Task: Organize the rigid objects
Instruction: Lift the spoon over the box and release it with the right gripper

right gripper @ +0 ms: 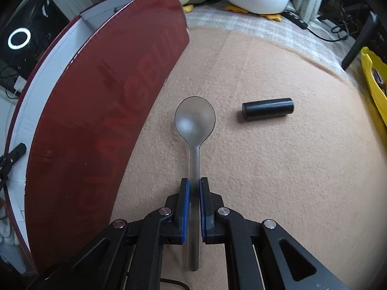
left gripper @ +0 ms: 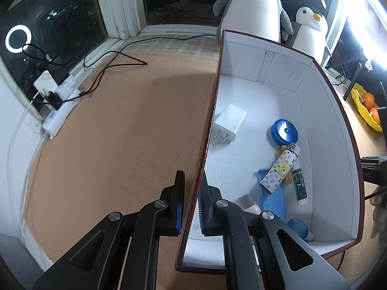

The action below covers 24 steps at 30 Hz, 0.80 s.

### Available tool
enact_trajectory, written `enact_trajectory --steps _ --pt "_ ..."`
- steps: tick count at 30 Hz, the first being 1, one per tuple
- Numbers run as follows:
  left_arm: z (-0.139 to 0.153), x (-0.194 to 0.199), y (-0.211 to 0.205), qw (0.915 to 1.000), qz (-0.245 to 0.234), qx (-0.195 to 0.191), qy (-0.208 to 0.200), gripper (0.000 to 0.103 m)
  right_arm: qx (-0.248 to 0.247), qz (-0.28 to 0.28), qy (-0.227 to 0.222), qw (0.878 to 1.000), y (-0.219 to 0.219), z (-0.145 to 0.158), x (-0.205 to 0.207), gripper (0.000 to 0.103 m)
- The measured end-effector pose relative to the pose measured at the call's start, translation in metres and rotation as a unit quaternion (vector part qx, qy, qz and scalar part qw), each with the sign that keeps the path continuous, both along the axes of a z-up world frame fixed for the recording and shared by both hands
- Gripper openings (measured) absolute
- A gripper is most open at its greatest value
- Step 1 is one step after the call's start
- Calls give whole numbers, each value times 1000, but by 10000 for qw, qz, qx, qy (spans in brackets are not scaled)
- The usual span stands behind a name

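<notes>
A dark red box with a white inside (left gripper: 321,111) stands on the tan mat. My left gripper (left gripper: 192,176) is shut on its left wall, one finger on each side. Inside lie a white plug adapter (left gripper: 229,124), a blue round lid (left gripper: 284,130), a patterned lighter (left gripper: 280,166), a blue tray (left gripper: 272,198) and a white tube (left gripper: 298,181). In the right wrist view a grey spoon (right gripper: 194,120) lies on the mat, bowl pointing away. My right gripper (right gripper: 194,181) is shut on the spoon's handle. A black cylinder (right gripper: 268,108) lies to the spoon's right.
The box's red outer wall (right gripper: 101,120) rises close on the left of the spoon. A yellow bowl with oranges (left gripper: 366,111) sits at the far right. A power strip with cables (left gripper: 60,106) lies at the left by the window. Plush penguins (left gripper: 256,4) stand behind the box.
</notes>
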<state>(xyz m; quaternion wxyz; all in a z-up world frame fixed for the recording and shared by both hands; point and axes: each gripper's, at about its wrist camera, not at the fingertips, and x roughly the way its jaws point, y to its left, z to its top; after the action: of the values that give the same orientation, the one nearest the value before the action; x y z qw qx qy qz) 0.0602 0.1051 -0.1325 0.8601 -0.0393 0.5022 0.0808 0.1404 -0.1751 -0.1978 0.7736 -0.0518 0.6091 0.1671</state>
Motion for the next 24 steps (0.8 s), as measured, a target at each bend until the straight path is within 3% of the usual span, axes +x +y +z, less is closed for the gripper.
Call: enact_trajectory --steps 13,24 --pt "0 -2 -2 10000 -15 -29 -33 9 278 -238 -732 9966 -2 64 -10 7" --pt "1 -6 2 9998 -46 -160 -125 9 646 53 -1341 9888 44 127 -22 7"
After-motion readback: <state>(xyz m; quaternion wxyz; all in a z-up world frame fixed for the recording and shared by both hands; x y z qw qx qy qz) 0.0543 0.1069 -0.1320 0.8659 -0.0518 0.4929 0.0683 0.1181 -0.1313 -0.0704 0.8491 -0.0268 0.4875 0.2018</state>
